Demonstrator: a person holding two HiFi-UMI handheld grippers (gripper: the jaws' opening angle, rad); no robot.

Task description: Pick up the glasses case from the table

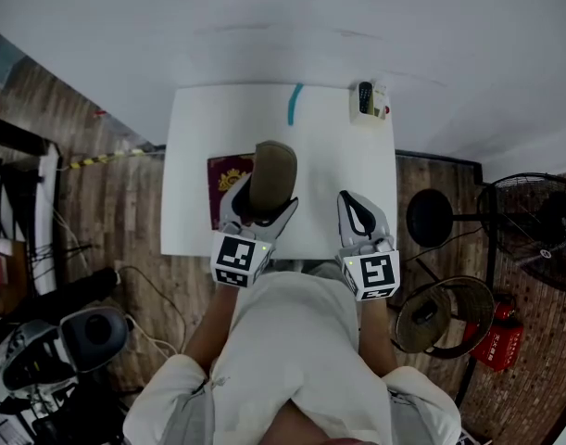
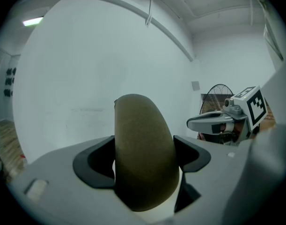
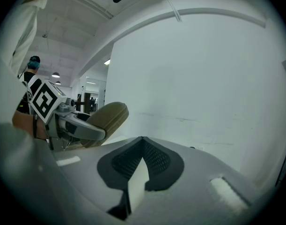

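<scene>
Left gripper view: our left gripper (image 2: 143, 159) clenches the rounded, matte olive glasses case (image 2: 143, 139) above the table (image 1: 329, 146); our right gripper (image 3: 142, 158) sits closed, empty.

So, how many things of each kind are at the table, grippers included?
Grippers: 2 (left gripper, right gripper)
Glasses case: 1
Dark red booklet: 1
Teal strip: 1
Small box: 1
Total: 6

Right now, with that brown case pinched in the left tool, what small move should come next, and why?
Probably raise the left gripper a touch higher, jaws tight. They press both sides of the glasses case, which seems already off the table, so the pick looks nearly done. The right gripper is shut and empty.
</scene>
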